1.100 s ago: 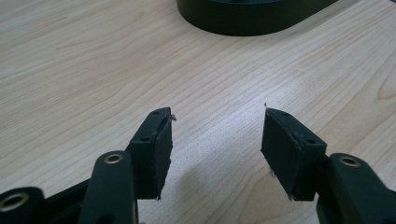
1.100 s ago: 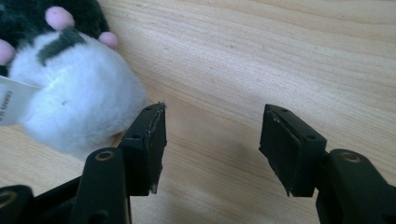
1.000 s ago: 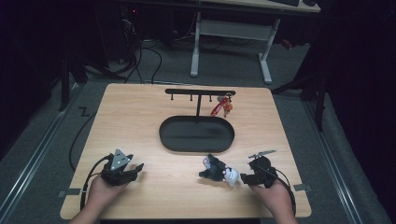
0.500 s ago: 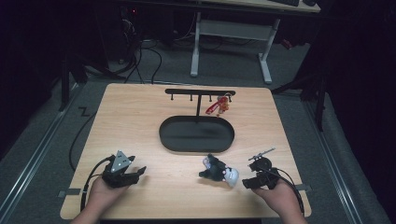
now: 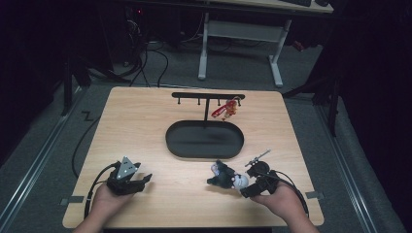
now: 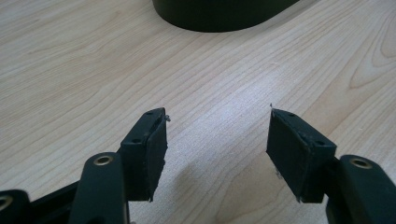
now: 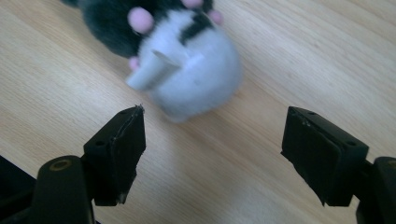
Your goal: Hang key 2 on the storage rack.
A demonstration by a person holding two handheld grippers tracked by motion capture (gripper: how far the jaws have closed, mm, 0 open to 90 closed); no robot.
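Note:
A small black-and-white plush toy [image 5: 225,176] with pink spots lies on the wooden table in front of the black oval tray [image 5: 171,141]. In the right gripper view the plush toy [image 7: 187,70] lies just beyond the tips, a white tag sticking out of it. My right gripper [image 5: 244,190] is open; its jaws have just been opening and nothing is between them [image 7: 215,112]. My left gripper [image 5: 144,180] rests open at the front left, its jaws having just widened slightly, with bare wood between them [image 6: 217,112]. The tray's edge [image 6: 219,16] shows ahead of it.
Behind the tray stands a black T-shaped rack [image 5: 208,96] with hooks; a red charm [image 5: 227,110] hangs from its right end. The table's front edge runs close under both hands. Desk legs and cables fill the dark floor beyond the far edge.
My right gripper has drawn back from the plush toward the front right, and its jaws have spread. The plush stays on the table. The left hand has not moved.

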